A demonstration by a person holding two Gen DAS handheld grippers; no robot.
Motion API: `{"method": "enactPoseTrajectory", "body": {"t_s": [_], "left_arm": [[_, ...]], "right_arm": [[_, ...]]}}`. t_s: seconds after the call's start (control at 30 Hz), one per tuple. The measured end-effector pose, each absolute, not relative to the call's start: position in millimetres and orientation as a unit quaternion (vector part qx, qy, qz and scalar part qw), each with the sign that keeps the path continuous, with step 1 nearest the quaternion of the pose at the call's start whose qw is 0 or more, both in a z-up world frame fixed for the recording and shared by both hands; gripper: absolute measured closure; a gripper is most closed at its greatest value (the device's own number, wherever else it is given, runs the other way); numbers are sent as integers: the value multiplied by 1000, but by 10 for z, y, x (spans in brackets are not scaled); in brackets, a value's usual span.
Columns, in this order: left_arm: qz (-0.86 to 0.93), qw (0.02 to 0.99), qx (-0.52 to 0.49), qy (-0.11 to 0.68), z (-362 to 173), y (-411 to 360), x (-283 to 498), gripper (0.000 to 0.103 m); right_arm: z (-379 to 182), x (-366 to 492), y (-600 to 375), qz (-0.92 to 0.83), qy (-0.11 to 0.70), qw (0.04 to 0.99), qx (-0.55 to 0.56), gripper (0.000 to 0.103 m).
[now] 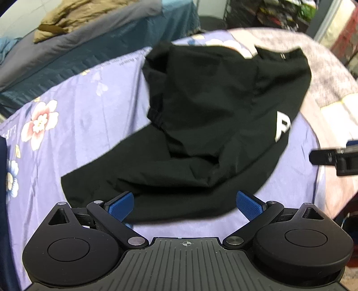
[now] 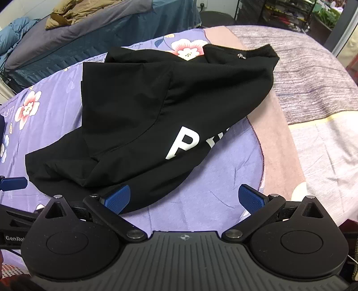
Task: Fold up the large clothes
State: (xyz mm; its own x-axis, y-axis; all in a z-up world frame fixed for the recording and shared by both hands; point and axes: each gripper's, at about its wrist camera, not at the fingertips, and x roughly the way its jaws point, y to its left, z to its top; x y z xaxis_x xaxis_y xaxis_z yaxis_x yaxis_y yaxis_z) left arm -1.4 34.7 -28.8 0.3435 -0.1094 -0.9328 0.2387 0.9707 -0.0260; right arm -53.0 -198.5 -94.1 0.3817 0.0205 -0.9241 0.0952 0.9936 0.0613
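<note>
A black jacket (image 1: 201,125) with white lettering lies crumpled and partly folded on a purple floral sheet (image 1: 73,125). An elastic cuff shows near its middle in the left wrist view. My left gripper (image 1: 185,207) hovers open over the jacket's near hem, nothing between its blue pads. In the right wrist view the same black jacket (image 2: 156,116) shows a big white "P", a zipper pull at the collar. My right gripper (image 2: 184,199) is open just off the jacket's near right edge, its left pad over the hem. The right gripper's tip (image 1: 331,156) shows at the left view's right edge.
The purple floral sheet (image 2: 212,201) covers the work surface, with a pink and grey blanket (image 2: 313,73) on its right side. Behind lies a bed with a dark teal cover (image 2: 107,29), a grey quilt and a tan garment (image 2: 64,13). Shelving stands at the far right.
</note>
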Motion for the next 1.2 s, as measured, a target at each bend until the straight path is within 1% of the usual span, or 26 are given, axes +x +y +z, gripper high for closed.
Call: {"method": "enactPoseTrajectory", "body": {"t_s": [0.23,0.4,0.67,0.9,0.97,1.07,1.2], "left_arm": [[-85,836,1,542,-322,684,57,0],[-54,838,-5,542,-425,875,62,0],[-24,829,-44,557,-559,1111,-69,0],[-7,828,-53,558,-597,1174,-227,0],[1,823,-58,565,-618,1210,-292,0],[16,818,-64,571,-647,1293,-413,0],[34,815,-82,573,-651,1428,-571,0]], "right_arm": [[-987,-468,-2058,-17,556,827,83,1],[-1046,-378,-2077,13,559,818,135,1],[-1151,-185,-2086,28,550,816,174,1],[-1320,208,-2158,-15,523,827,208,1],[-1357,367,-2171,-21,510,826,240,1],[-1399,646,-2167,1,497,808,316,1],[-1495,1065,-2027,-9,514,755,407,1]]}}
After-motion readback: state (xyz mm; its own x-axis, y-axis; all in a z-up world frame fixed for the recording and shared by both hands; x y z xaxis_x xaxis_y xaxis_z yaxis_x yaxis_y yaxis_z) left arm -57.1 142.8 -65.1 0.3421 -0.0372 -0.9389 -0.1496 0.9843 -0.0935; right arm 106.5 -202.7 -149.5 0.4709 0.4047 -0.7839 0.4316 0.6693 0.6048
